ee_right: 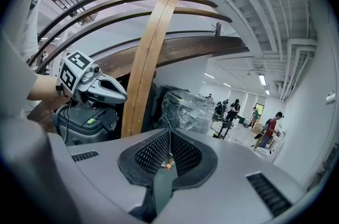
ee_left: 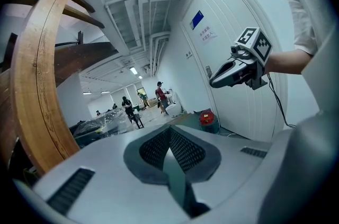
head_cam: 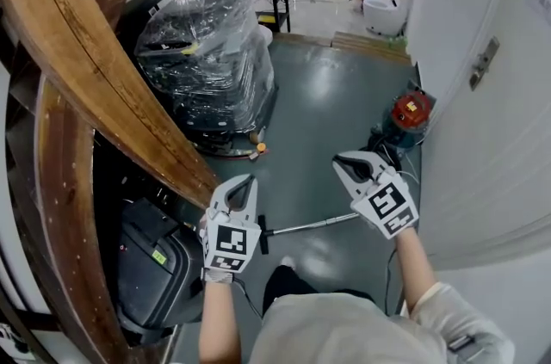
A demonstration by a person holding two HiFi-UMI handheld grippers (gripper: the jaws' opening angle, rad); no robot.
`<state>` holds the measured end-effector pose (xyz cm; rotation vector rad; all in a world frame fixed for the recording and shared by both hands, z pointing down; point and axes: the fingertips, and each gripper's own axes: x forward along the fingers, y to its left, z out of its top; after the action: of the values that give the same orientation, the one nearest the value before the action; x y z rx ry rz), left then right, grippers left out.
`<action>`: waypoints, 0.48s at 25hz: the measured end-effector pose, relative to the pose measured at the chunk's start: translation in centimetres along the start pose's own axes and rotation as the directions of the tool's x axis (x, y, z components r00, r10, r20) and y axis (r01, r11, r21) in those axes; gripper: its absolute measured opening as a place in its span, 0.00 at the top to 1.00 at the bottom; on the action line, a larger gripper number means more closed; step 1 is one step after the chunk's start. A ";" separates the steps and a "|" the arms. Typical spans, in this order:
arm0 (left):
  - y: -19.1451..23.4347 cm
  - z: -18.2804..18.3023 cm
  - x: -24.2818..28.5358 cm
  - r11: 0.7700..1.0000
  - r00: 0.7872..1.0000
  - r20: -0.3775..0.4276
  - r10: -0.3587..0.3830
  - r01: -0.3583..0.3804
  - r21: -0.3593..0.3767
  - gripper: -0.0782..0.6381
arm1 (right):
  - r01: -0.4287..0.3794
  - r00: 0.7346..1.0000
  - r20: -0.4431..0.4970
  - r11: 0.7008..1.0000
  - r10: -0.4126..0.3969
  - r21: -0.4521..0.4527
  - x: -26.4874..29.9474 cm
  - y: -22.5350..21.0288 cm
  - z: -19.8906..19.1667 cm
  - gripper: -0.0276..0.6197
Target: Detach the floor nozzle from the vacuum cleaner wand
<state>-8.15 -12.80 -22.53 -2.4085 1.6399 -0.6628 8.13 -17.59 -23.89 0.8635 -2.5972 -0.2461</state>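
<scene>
Approach stage, I judge: your left gripper (head_cam: 249, 181) and right gripper (head_cam: 339, 162) hang empty, jaws together. Nozzle (head_cam: 263, 234) lies at the left gripper's 5 o'clock, wand (head_cam: 310, 225) running toward 3. Open, descend, clamp each.

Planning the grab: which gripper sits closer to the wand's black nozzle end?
The left gripper: in the head view the floor nozzle shows just beside it, while the right gripper is by the other end of the wand.

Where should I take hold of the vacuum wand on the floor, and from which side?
Grip the bare silver tube of the wand, close to the black floor nozzle. It lies flat on the floor and is thin, so coming from above with the jaws across it seems best.
</scene>
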 end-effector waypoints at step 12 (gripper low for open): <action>-1.3 -5.5 1.5 1.000 1.000 -0.027 0.013 -0.013 -0.012 0.89 | -0.017 1.000 -0.012 1.000 0.017 0.011 1.6 2.0 -5.4 0.91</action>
<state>-9.06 -13.01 -16.77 -2.4054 1.6739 -0.6875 8.09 -17.24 -17.95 0.8439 -2.5961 -0.2218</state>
